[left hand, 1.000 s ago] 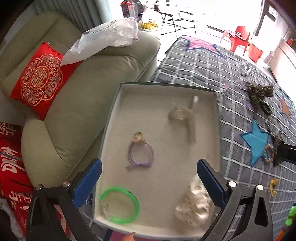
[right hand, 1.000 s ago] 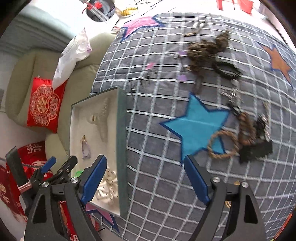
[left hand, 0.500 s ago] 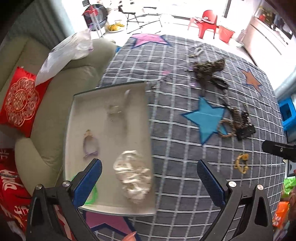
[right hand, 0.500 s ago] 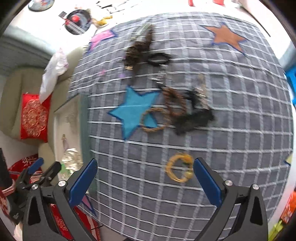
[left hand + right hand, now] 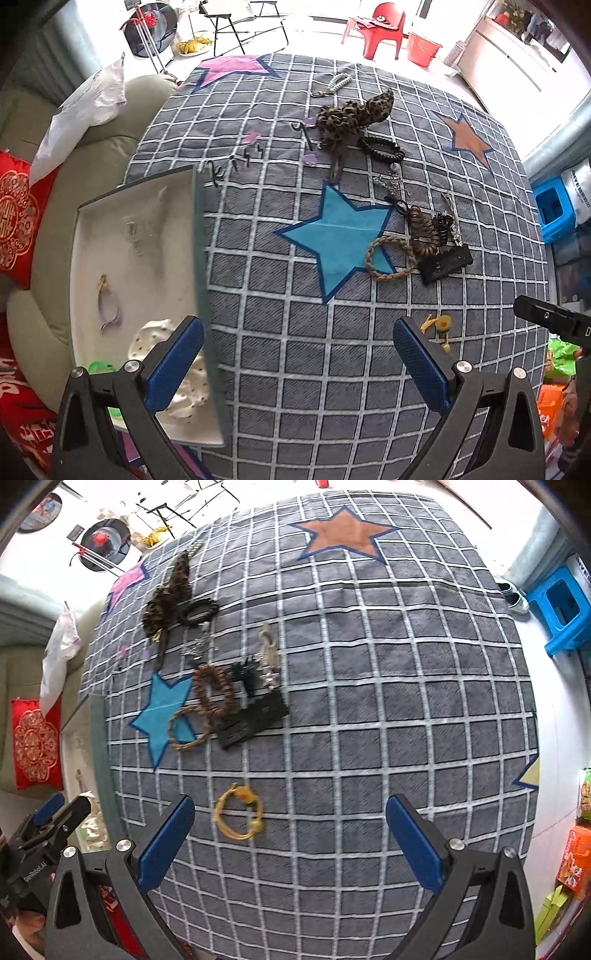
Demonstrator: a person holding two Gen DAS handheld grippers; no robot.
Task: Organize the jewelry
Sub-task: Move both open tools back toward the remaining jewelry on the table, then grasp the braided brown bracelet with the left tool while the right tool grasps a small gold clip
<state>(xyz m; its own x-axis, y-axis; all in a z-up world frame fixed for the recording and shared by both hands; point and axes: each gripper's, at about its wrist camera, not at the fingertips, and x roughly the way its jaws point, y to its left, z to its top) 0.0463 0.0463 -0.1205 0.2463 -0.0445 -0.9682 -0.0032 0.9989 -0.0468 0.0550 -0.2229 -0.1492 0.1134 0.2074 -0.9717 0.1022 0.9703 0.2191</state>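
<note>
Jaws of the right hand-held gripper (image 5: 290,840) have just been opening, now wide and empty above the yellow bracelet (image 5: 239,815), seemingly to straddle it; left hand-held gripper (image 5: 297,363) wide, empty beside the tray (image 5: 201,258).

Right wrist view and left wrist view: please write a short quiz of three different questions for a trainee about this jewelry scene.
1. True or false: the right gripper holds the yellow bracelet.
2. Which item lies inside the tray? A. leopard scrunchie B. purple hair tie C. braided ring
3. Fill in: the braided ring partly overlaps the ____ star.

Key: 1. false, its jaws are open and empty. 2. B. 3. blue.
</note>
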